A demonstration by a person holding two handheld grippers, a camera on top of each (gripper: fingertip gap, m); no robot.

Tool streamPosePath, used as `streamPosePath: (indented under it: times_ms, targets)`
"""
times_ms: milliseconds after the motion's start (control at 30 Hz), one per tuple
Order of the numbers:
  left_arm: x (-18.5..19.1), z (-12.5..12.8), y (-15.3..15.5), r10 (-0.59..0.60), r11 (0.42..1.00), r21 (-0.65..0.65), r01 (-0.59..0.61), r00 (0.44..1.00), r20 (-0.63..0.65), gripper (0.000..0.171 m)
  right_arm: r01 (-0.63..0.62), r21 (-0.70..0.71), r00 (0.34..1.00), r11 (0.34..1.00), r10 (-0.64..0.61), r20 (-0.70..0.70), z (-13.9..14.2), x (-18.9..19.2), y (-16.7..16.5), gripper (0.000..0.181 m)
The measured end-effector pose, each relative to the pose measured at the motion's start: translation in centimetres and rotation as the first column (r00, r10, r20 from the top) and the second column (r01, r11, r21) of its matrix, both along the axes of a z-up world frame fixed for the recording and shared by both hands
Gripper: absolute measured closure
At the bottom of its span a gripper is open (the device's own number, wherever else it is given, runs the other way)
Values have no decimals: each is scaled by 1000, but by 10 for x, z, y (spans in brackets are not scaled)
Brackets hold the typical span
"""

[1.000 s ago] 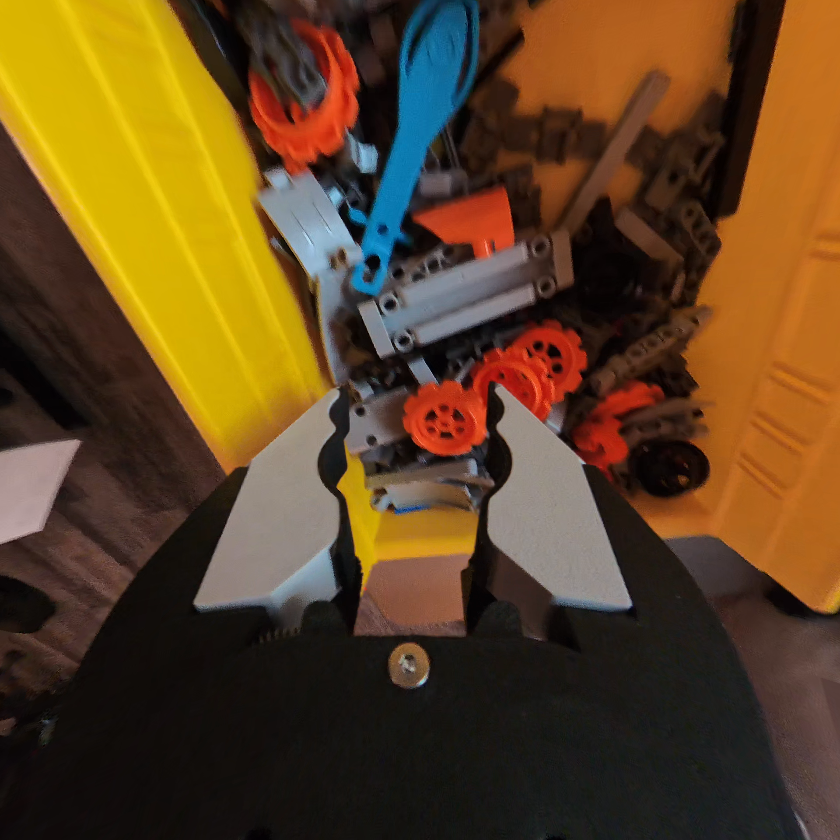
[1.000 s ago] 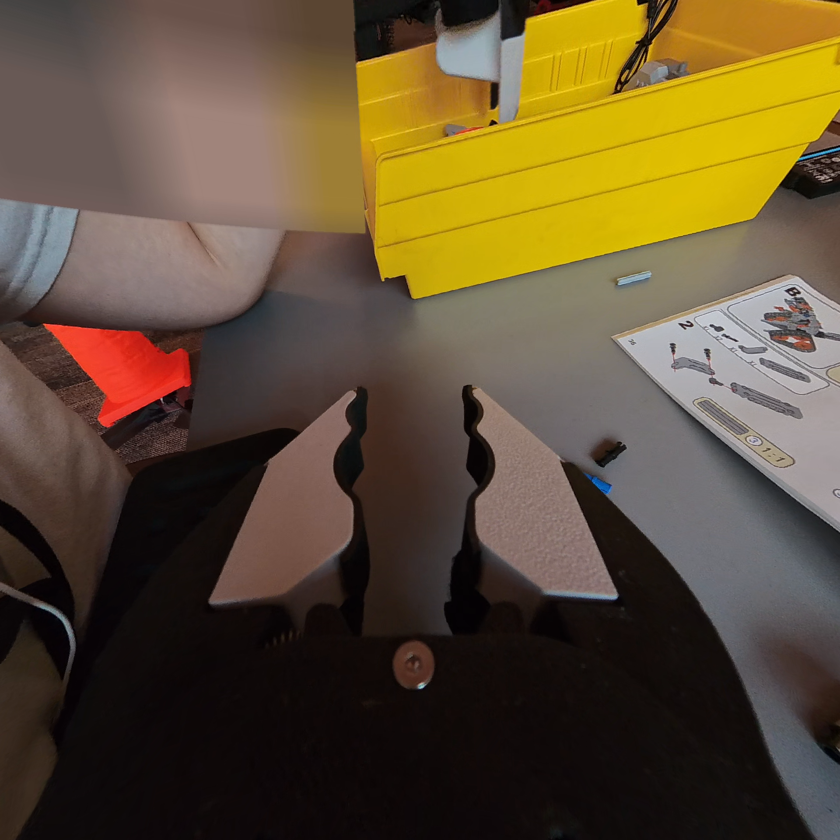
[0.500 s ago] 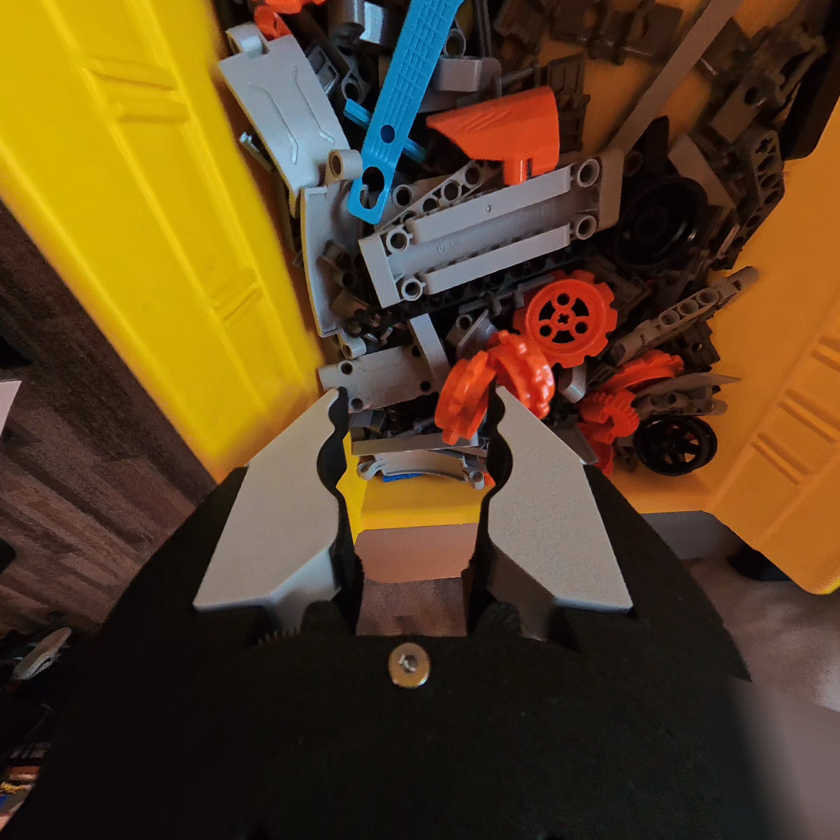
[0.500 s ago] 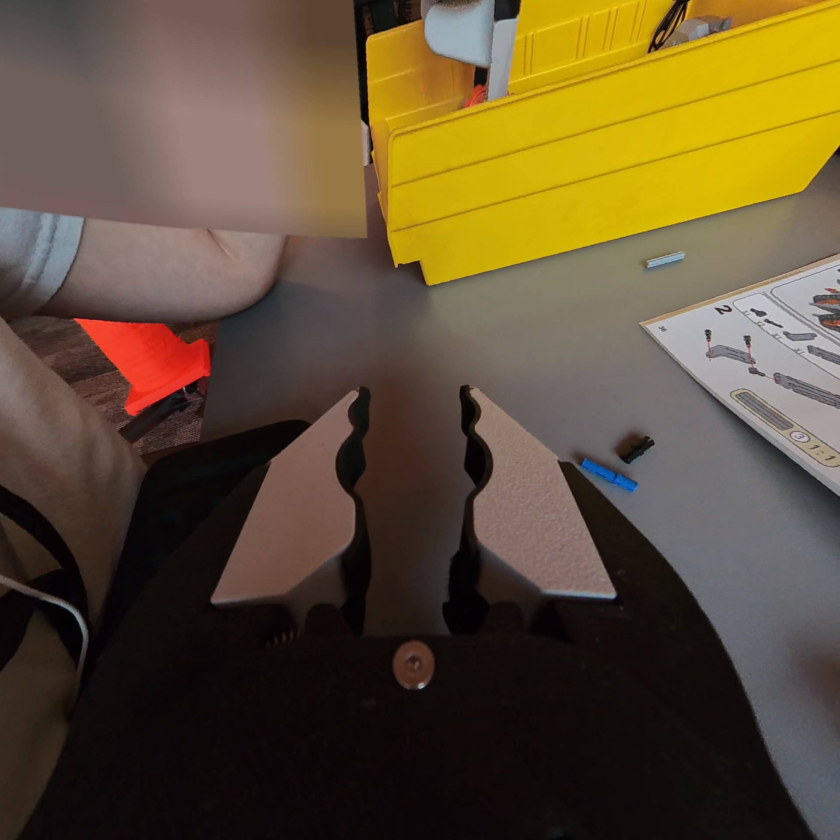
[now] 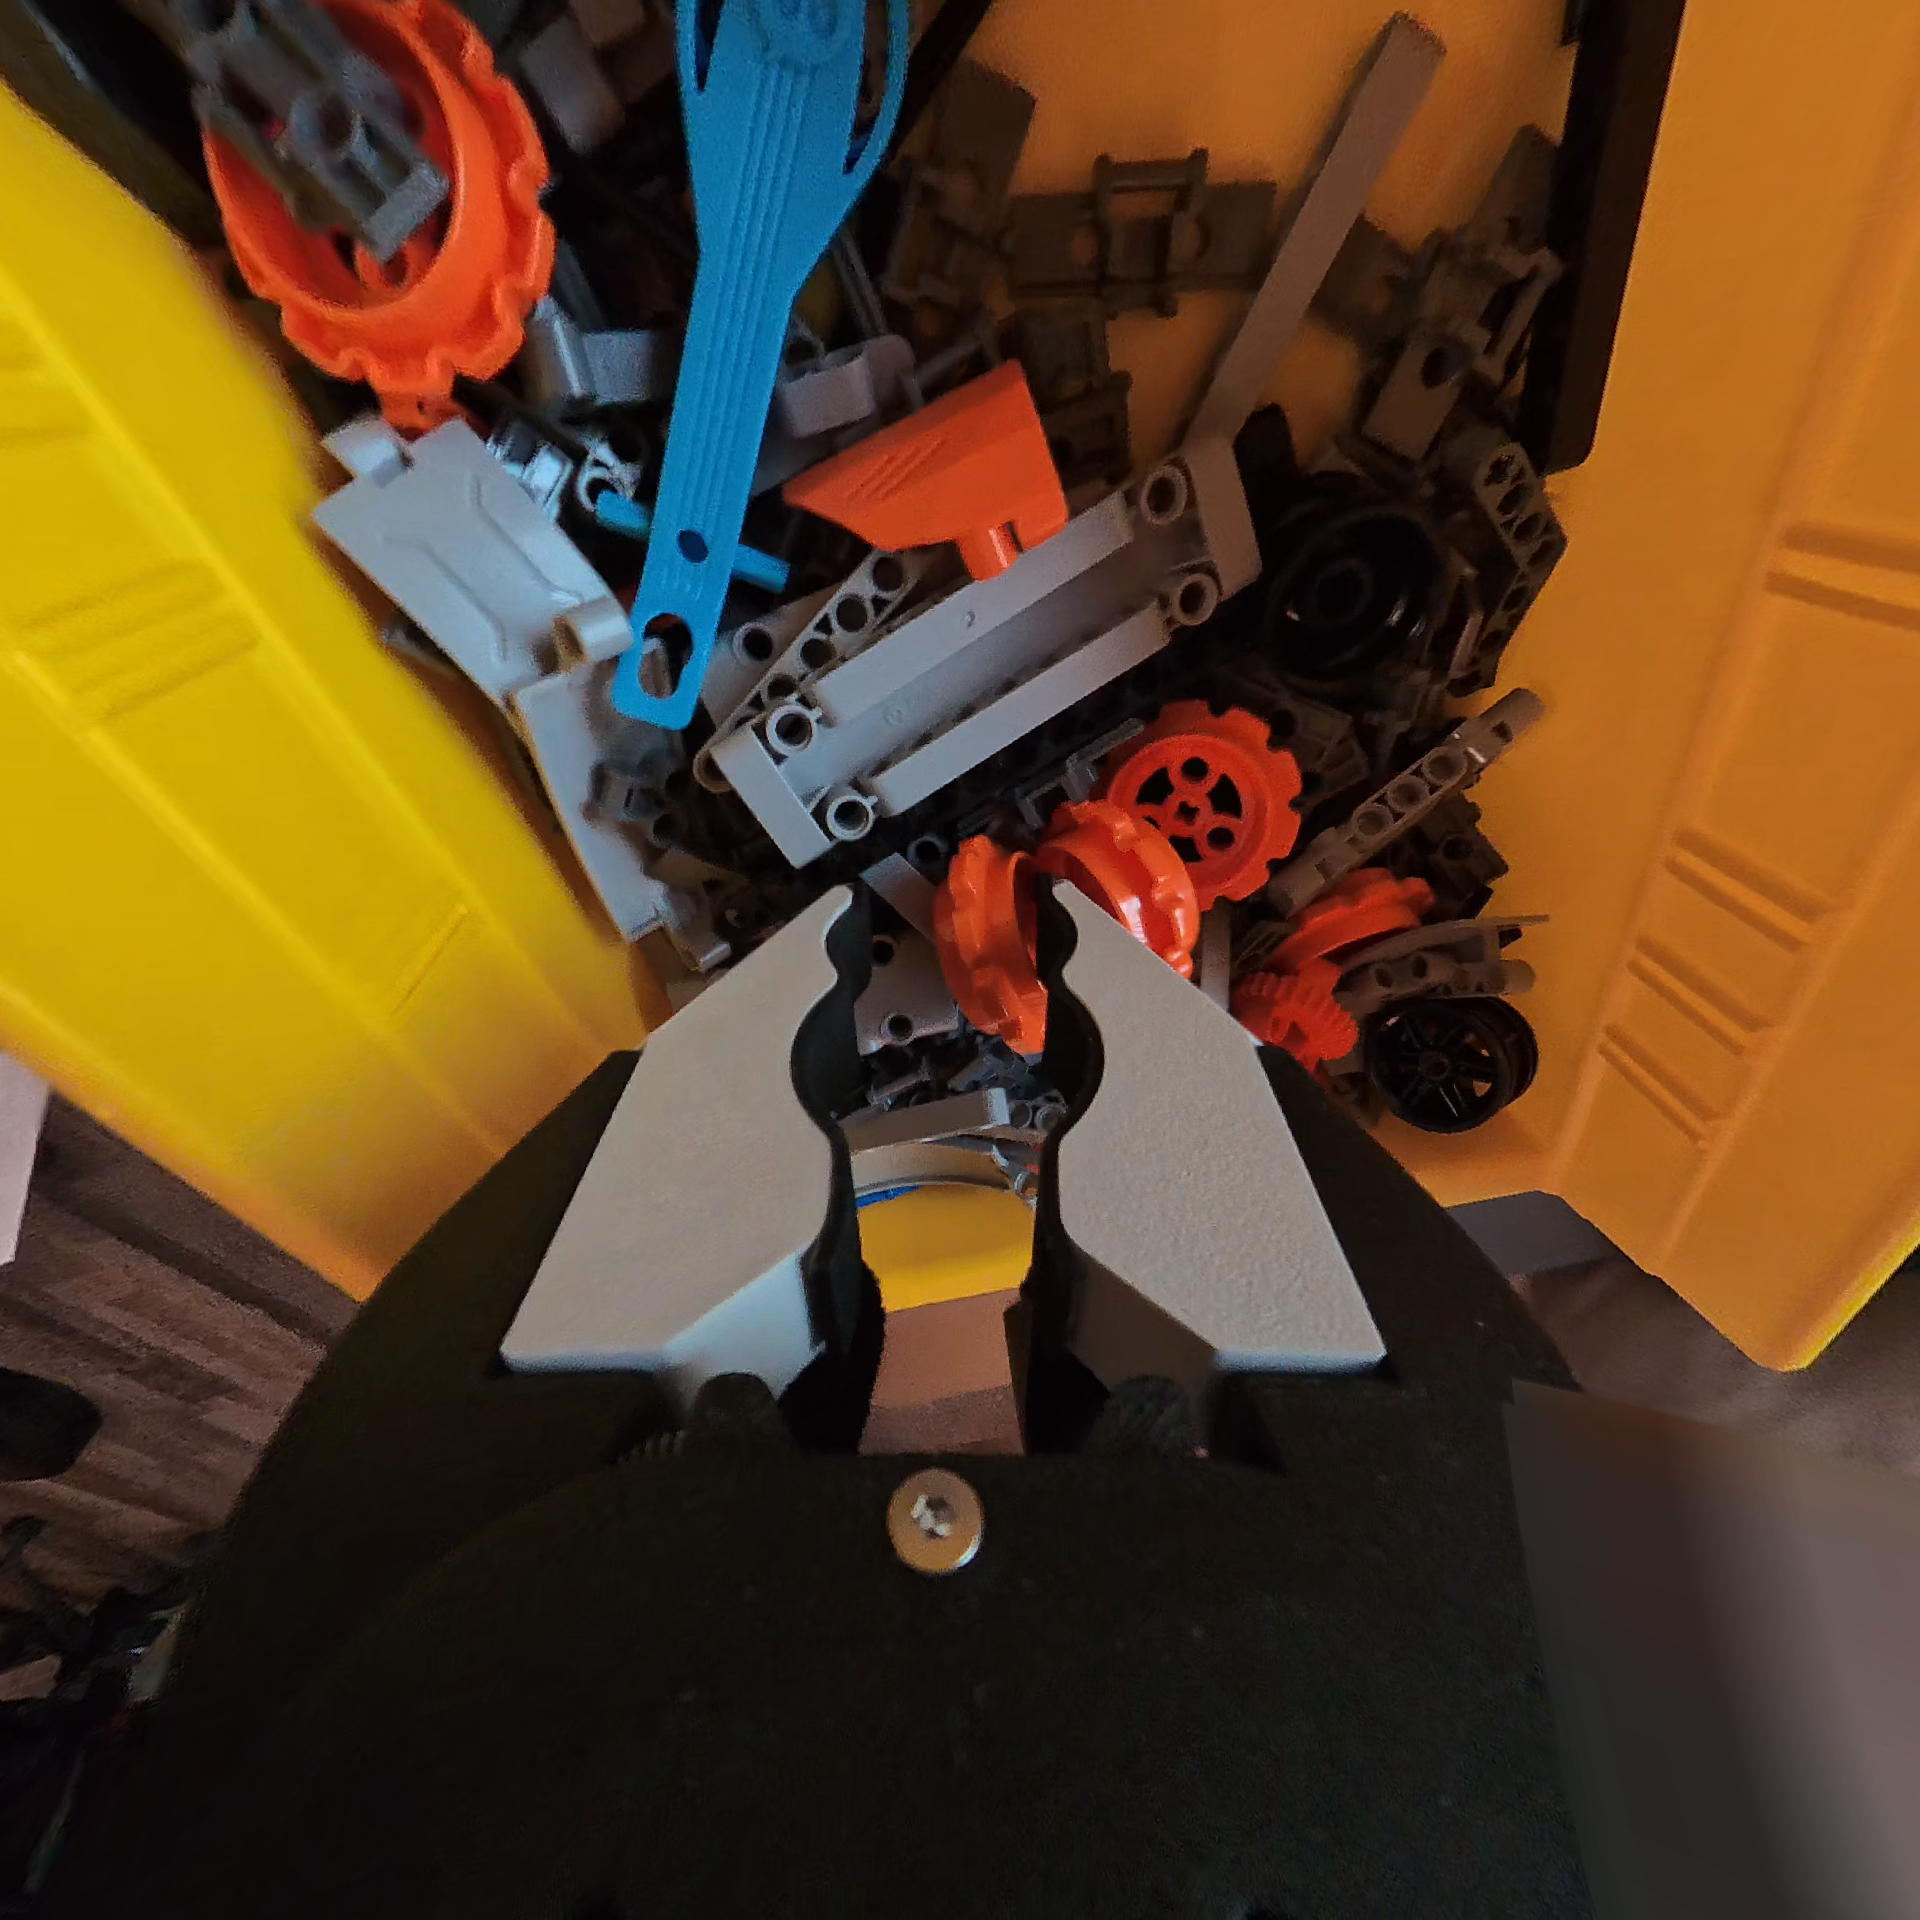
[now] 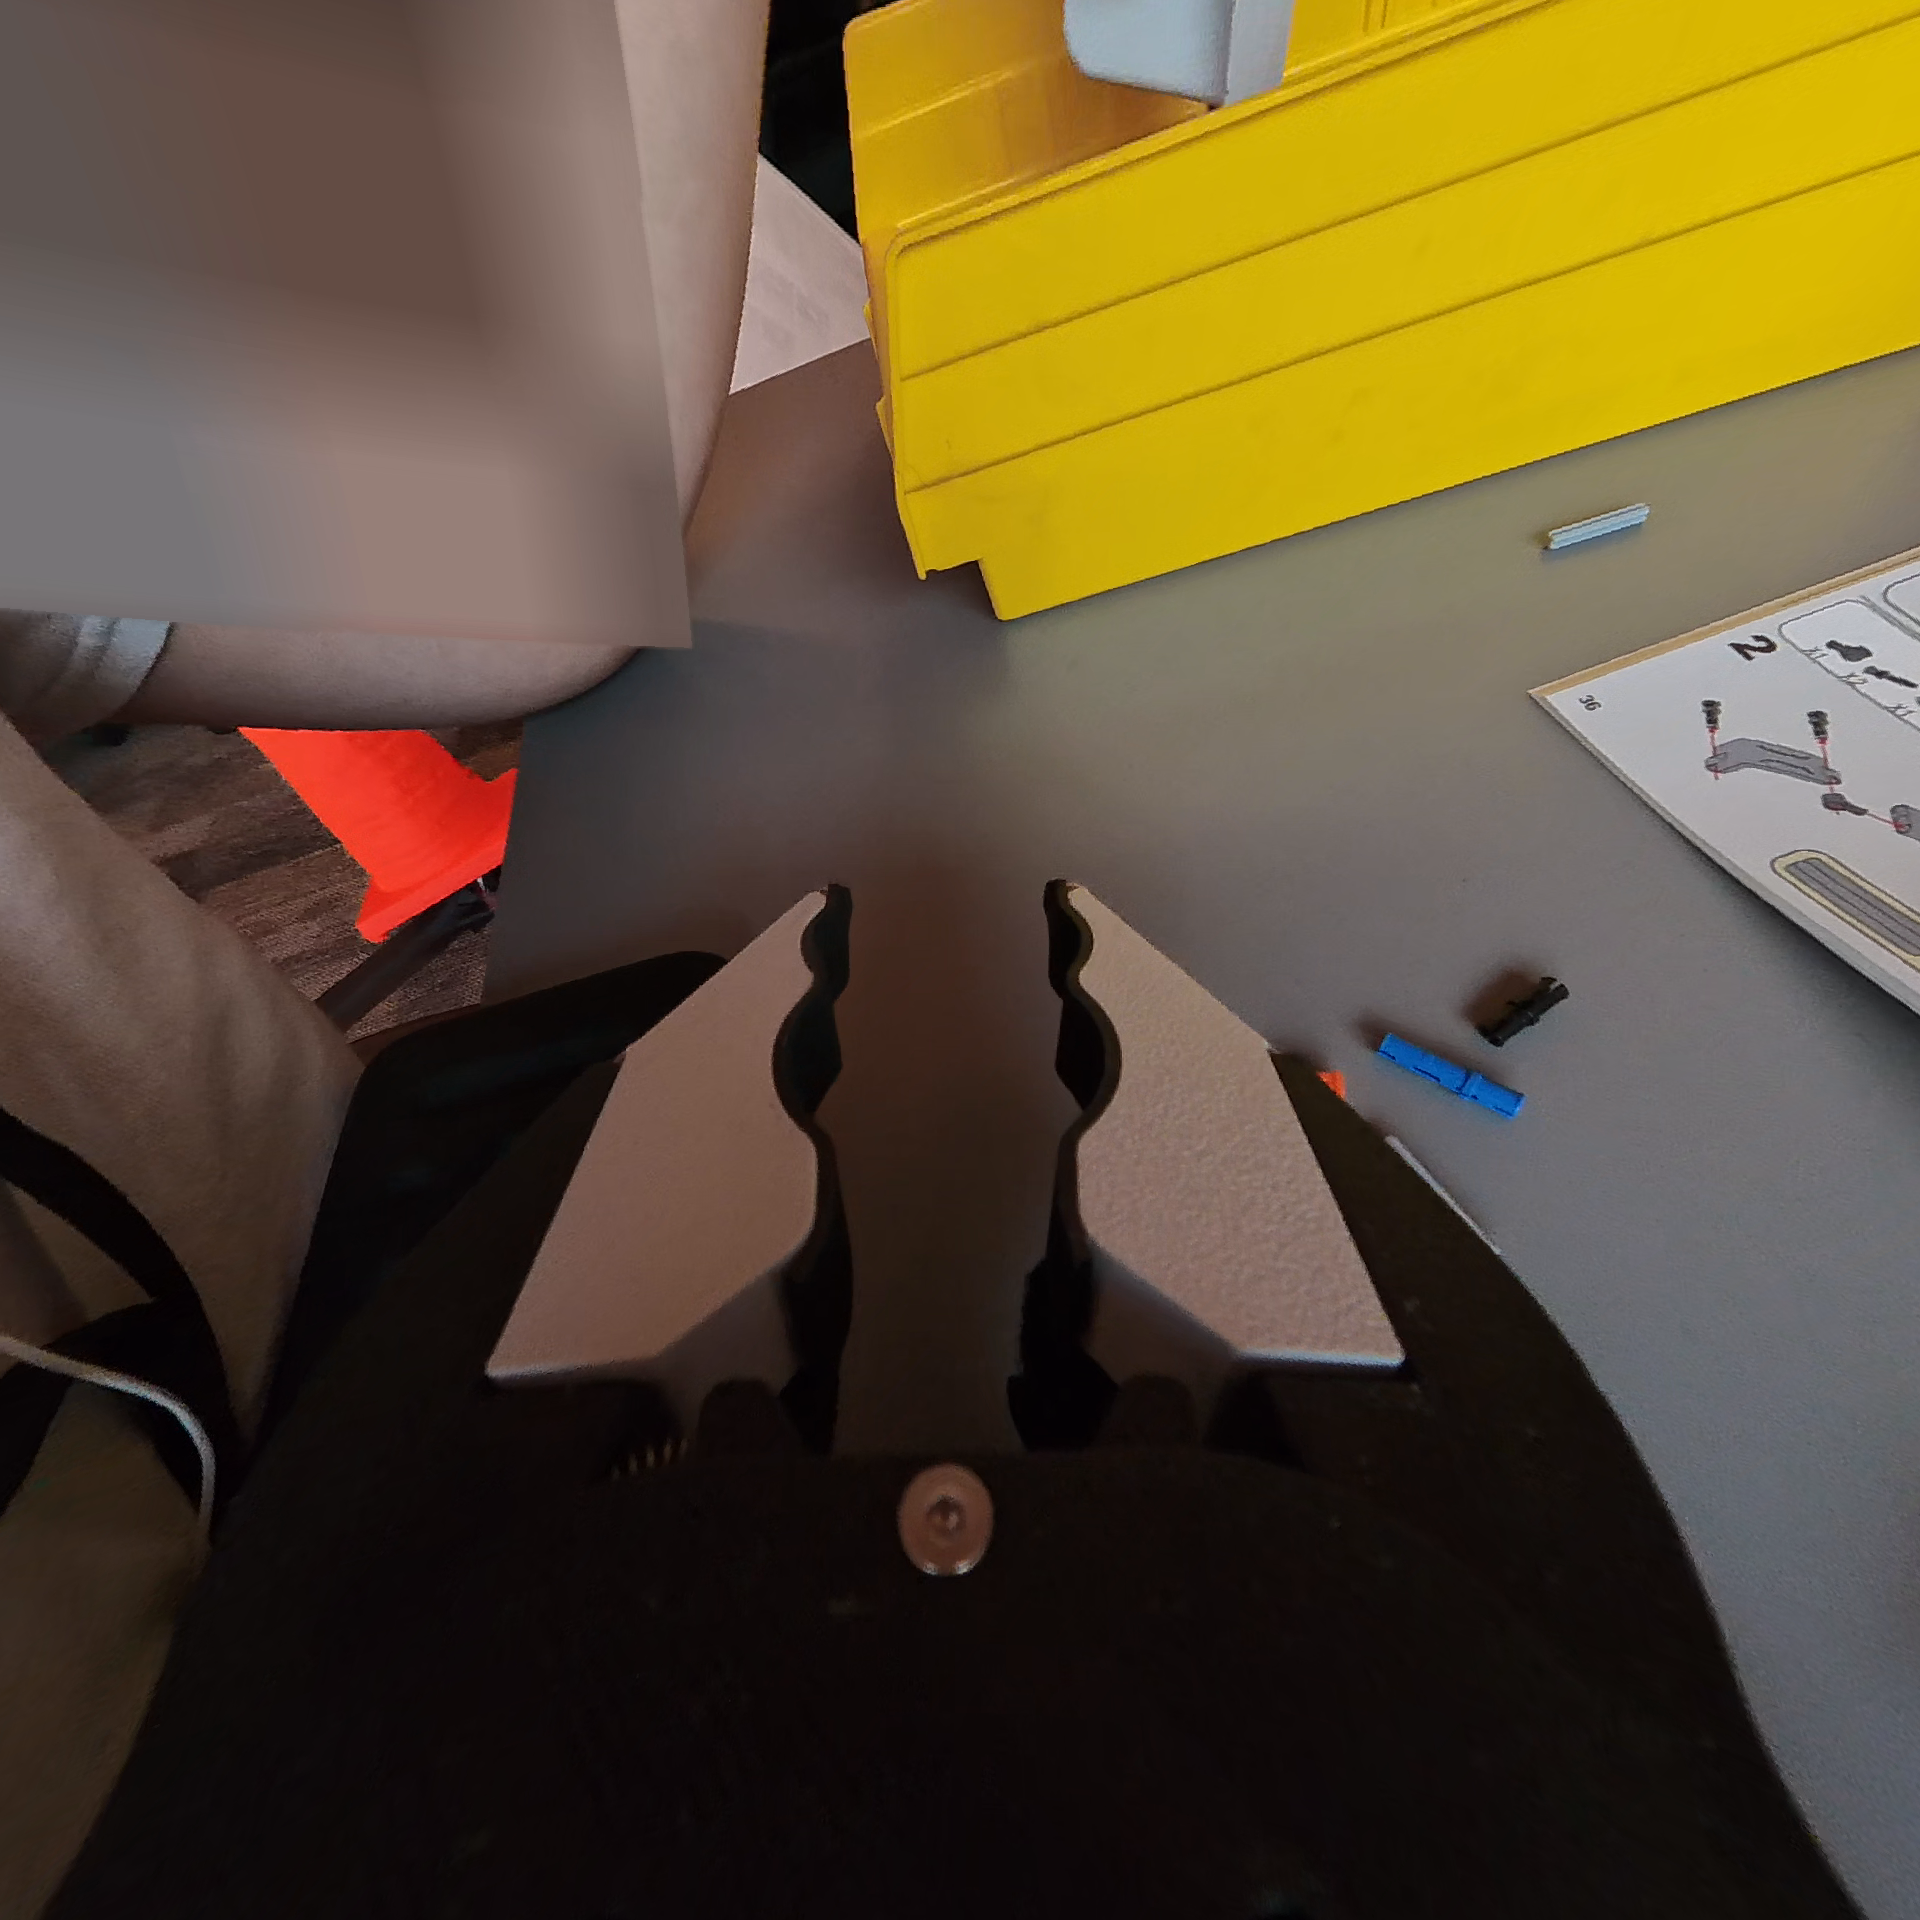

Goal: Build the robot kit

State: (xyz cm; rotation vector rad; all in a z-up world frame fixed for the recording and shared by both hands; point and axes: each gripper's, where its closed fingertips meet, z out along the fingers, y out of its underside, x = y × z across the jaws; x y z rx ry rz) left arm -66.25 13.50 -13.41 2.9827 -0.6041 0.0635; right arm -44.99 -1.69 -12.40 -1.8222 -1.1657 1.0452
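My left gripper (image 5: pixel 951 904) reaches into a yellow bin (image 5: pixel 260 831) full of toy building parts. Its jaws are partly open. A small orange toothed wheel (image 5: pixel 987 956) stands on edge between the fingertips, against the right finger (image 5: pixel 1164 1143), with a gap to the left finger (image 5: pixel 717 1143). More orange wheels (image 5: pixel 1200 800) lie just beyond. My right gripper (image 6: pixel 945 904) is open and empty above the grey table (image 6: pixel 1247 779). The left gripper's fingers (image 6: pixel 1174 42) show in the bin (image 6: pixel 1351 312) at the top of the right wrist view.
In the bin lie a long blue piece (image 5: pixel 748 364), a grey frame (image 5: pixel 987 644), a large orange ring (image 5: pixel 384 208) and a black wheel (image 5: pixel 1449 1060). On the table lie a blue pin (image 6: pixel 1449 1075), a black pin (image 6: pixel 1522 1008), a grey axle (image 6: pixel 1597 527) and an instruction sheet (image 6: pixel 1766 790). A person's arm (image 6: pixel 364 675) is at left. The tips of one gripper are about 25 centimetres away from the tips of the other.
The left jaws have narrowed about the orange wheel, which tipped onto its edge. The right gripper has moved left and toward the bin, still open.
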Motion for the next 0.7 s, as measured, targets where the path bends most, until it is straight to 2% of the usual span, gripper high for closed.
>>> streamPosePath:
  times_ms: [200,433,600,700]
  targets:
    - [10,-4,12,-61,998,31,60,998,34,142,0,-1,1000,1000,0,-5,1,0,0,144]
    - [46,-2,42,-21,995,96,-5,964,266,148,-4,-1,1000,1000,4,-9,1,0,-1,144]
    - [75,-2,52,-65,993,115,25,931,359,152,-2,-4,1000,1000,2,-14,2,1,-1,144]
    - [93,7,67,-117,979,199,38,907,405,142,-4,-7,1000,1000,4,-13,2,1,-1,144]
